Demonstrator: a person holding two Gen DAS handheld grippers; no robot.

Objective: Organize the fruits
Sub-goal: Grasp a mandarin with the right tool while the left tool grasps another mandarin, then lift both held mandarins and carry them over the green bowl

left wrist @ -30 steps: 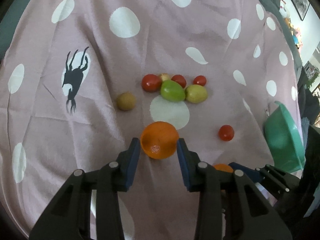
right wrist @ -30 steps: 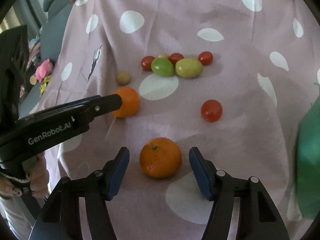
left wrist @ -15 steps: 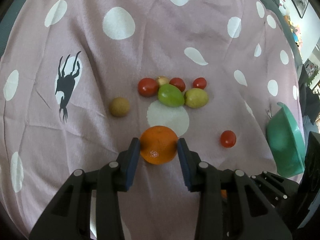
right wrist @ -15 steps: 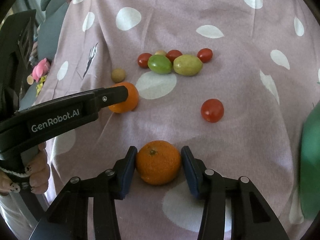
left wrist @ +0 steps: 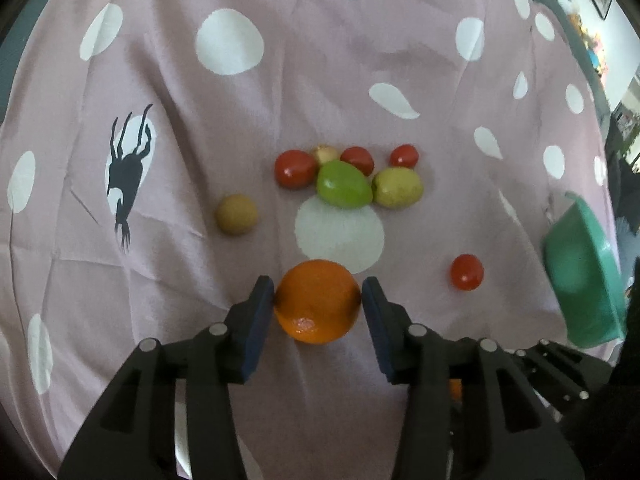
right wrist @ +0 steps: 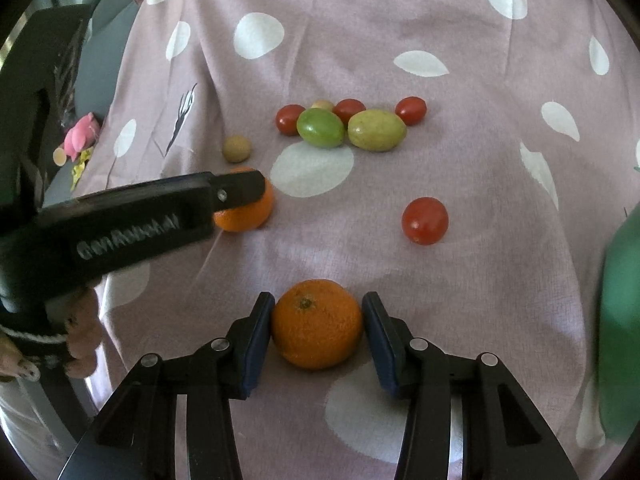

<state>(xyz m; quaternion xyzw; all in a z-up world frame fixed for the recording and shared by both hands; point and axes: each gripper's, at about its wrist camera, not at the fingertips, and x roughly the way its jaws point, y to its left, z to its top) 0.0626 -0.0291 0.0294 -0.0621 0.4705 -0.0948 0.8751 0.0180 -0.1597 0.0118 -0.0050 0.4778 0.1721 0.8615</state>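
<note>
Two oranges are being gripped at once on the pink spotted cloth (left wrist: pixel 400 48): the left gripper (left wrist: pixel 318 304) is pinched on the far orange (left wrist: pixel 316 300), and the right gripper (right wrist: pixel 318 320) is pinched on the near orange (right wrist: pixel 317 322), blue pads touching the peel on both sides in each case. The near orange lies towards the front edge of the cloth, and the far orange just beyond it to the left, beside a white spot. A cluster is gathered near the middle of the cloth: a green fruit (right wrist: pixel 320 127) touching a yellow-green fruit (right wrist: pixel 377 129), with small red tomatoes (right wrist: pixel 290 119) around them. A brown round fruit (left wrist: pixel 236 214) lies apart on the left, a lone tomato (right wrist: pixel 425 220) apart on the right, and a green bowl (left wrist: pixel 584 276) is seen at the right edge. Whether either orange is lifted clear of the cloth cannot be told. Slippage is judged the main risk, since round peel is held only at two narrow pads. The loose cloth could be dragged and the cluster set rolling, and the two tools could be knocked together while working this close.
</note>
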